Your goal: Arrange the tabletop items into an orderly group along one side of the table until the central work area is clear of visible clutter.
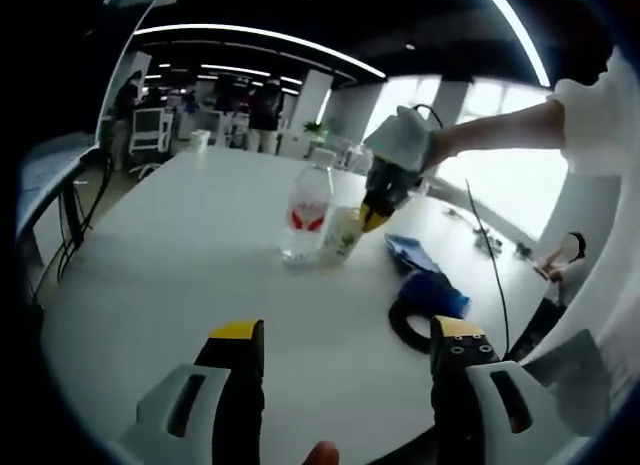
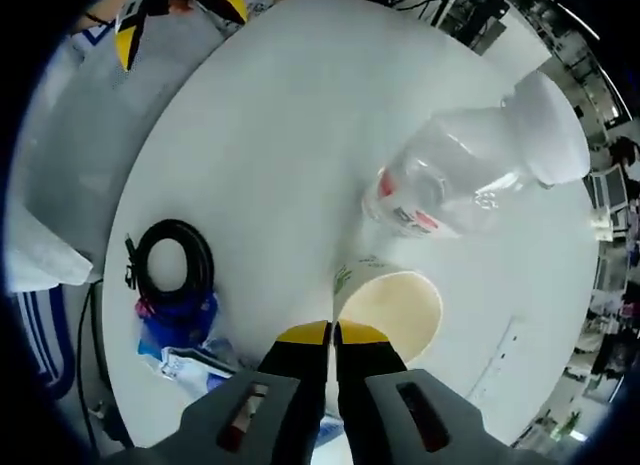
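A clear plastic water bottle (image 1: 308, 217) with a red label stands near the middle of the white round table (image 1: 170, 255). Touching its right side is a pale paper cup (image 1: 341, 238). My right gripper (image 1: 376, 216) comes down from above, held by a gloved hand, and is shut on the cup's rim. In the right gripper view the jaws (image 2: 332, 331) are pinched together on the near wall of the cup (image 2: 395, 305), with the bottle (image 2: 470, 170) just beyond. My left gripper (image 1: 345, 335) hovers open over the table's near edge, holding nothing.
A black coiled cable (image 1: 410, 327) (image 2: 175, 260) lies by a blue object (image 1: 437, 291) (image 2: 180, 320) and a blue-white packet (image 1: 412, 253) (image 2: 195, 365) near the table edge (image 2: 270, 135). The left gripper (image 2: 180, 20) shows across the table. Chairs and people stand beyond.
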